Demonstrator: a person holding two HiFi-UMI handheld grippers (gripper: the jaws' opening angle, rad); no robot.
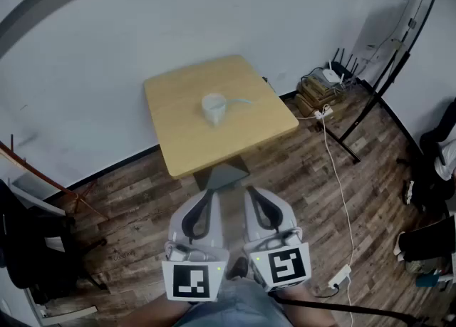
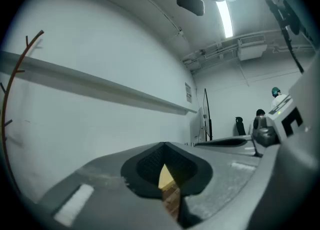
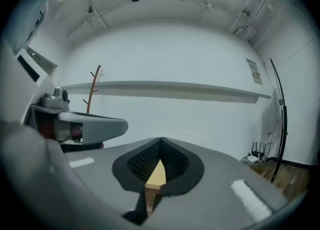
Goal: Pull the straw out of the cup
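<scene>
Wooden table (image 1: 178,105), square and light-coloured, stands against the white wall (image 1: 107,26) on a dark plank floor (image 1: 299,169). A white cup (image 1: 214,108) sits upright near the middle of the table top. A pale blue straw (image 1: 239,101) rests in the cup and leans out over its rim towards the right edge of the table. The left gripper (image 1: 206,194) and the right gripper (image 1: 249,190) are held side by side over the floor just in front of the table's near edge, well apart from the cup, and both point level towards the table. Each carries its cube with square markers at the rear, close to the person's body. In the left gripper view the jaws are pressed together at the tips and pinch no object; only a sliver of the table top shows through the narrow slit below the pads. The right gripper view shows the same: jaws pressed together, no object between them, and the table top visible through the slit. To the right of the table, against the wall, a router (image 1: 331,74) sits on a low stack. A white cable (image 1: 340,183) runs from beside that stack across the floor to a power strip (image 1: 340,276). A black stand (image 1: 377,97) leans farther right of the table.
</scene>
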